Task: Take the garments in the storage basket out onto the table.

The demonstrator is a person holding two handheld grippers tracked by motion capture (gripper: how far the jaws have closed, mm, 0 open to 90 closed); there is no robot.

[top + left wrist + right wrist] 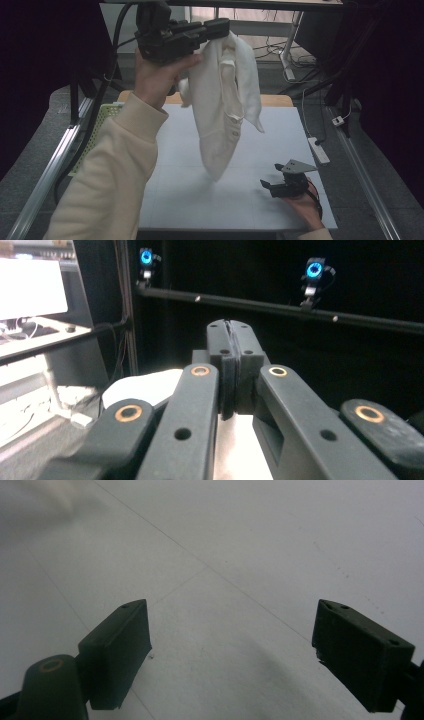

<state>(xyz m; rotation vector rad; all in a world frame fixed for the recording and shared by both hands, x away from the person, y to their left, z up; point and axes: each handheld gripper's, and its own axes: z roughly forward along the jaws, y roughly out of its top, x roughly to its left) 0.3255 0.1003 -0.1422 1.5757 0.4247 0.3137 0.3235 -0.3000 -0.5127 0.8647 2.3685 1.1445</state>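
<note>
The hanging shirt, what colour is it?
White, maybe slightly creamy. The shirt shows best in the high view, dangling from the left claw above the table.

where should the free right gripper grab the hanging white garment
Best near the bottom tip of the white garment, coming in level from the right. The left gripper pinches it at the top, so it hangs in a narrowing fold whose tip is just above the white table. The right gripper, jaws open, rests low at the right, closest to that tip.
</note>
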